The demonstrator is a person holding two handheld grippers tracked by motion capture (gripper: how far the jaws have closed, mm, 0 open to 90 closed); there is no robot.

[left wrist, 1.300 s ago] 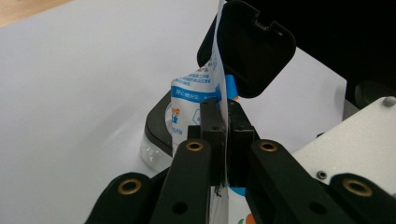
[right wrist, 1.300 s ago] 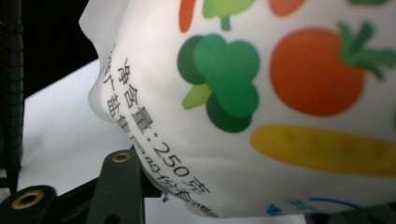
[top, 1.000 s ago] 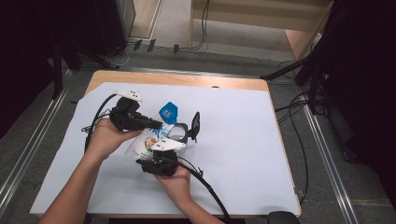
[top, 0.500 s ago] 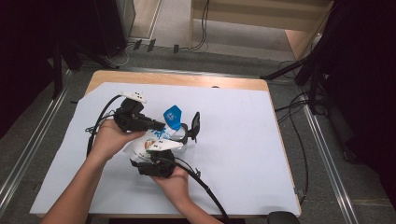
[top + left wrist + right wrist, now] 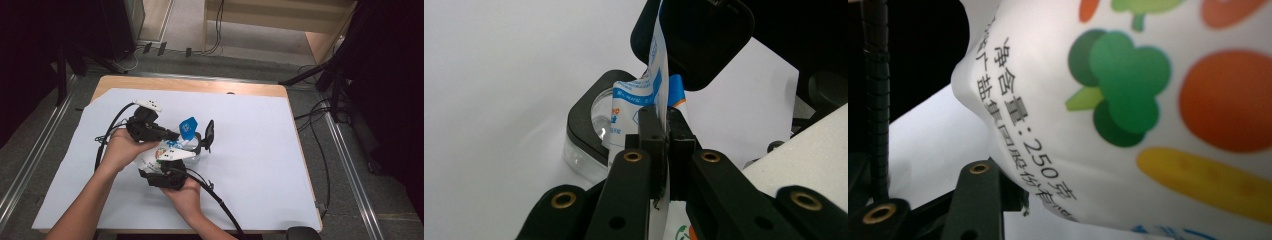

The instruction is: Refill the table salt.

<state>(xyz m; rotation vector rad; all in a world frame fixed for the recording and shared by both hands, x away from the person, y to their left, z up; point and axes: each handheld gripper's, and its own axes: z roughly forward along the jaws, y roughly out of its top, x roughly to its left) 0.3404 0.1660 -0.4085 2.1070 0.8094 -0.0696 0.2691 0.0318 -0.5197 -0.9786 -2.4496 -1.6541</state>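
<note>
The wooden worktop [image 5: 190, 85], covered by white sheet [image 5: 260, 150], stands on grey floor [image 5: 360, 180]; left tongs [image 5: 663, 125] and right tongs [image 5: 167, 159] grip the printed white plastic pouch [image 5: 172, 152].

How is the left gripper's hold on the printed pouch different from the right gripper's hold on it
The left gripper pinches a thin, flat edge of the pouch, its fingers almost together; the right gripper spans the pouch's bulging body with its fingers set wider. In the high view, the left gripper comes in from the left, near the blue top, and the right from below. Both hold the same pouch above the table.
</note>
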